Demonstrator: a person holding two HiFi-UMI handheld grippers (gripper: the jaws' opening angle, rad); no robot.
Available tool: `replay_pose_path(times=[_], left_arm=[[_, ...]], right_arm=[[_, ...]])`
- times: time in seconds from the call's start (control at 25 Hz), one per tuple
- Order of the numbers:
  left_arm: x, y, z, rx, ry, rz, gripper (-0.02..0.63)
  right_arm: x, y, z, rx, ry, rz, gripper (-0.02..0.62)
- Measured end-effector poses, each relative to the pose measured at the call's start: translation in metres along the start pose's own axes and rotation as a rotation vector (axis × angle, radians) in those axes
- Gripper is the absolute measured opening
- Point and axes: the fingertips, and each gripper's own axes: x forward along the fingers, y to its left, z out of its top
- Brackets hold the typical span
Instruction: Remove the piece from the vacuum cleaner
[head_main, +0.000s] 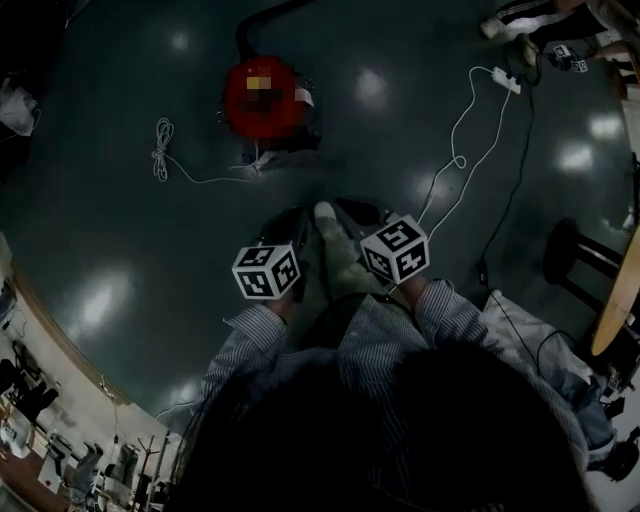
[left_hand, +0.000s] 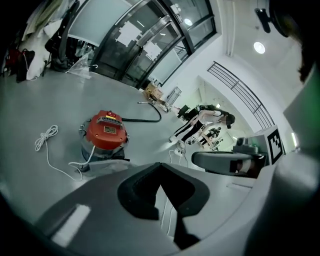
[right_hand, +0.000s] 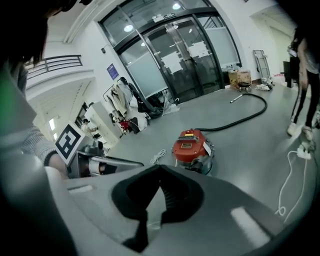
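- Vacuum cleaner (head_main: 262, 95): red, round, standing on dark floor (head_main: 120, 230), well apart from both grippers.
- Hose (right_hand: 245, 117): black, curving away across floor behind vacuum cleaner.
- Cord (head_main: 162, 150): white, coiled end lying beside vacuum cleaner.
- Left gripper (left_hand: 160, 165): jaw tips pressed together, nothing between, held in air.
- Right gripper (right_hand: 160, 167): jaw tips likewise together, holding nothing, just beside left gripper.
- Power strip (head_main: 505, 80): white, on floor, far right.
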Motion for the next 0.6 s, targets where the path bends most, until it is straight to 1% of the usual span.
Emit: replay_pose_path(times=[0.12, 0.24, 0.36, 0.48, 0.6], left_arm=[[0.026, 0.016, -0.013, 0.024, 0.021, -0.028, 0.005], [0.056, 0.033, -0.025, 0.029, 0.046, -0.056, 0.005], [0.084, 0.054, -0.041, 0.052, 0.075, -0.056, 0.005], [0.106, 0.080, -0.051, 0.070, 0.071, -0.043, 0.005], [0.123, 0.116, -0.055, 0.089, 0.060, -0.010, 0.005]], right_arm=[[0.031, -0.015, -0.016, -0.042, 0.027, 0.002, 0.002], [0.065, -0.028, -0.036, -0.033, 0.060, 0.009, 0.002], [0.097, -0.043, -0.064, -0.023, 0.093, 0.009, 0.002], [0.121, -0.068, -0.087, -0.009, 0.097, -0.029, 0.002], [0.142, -0.095, -0.104, -0.016, 0.112, -0.082, 0.002]])
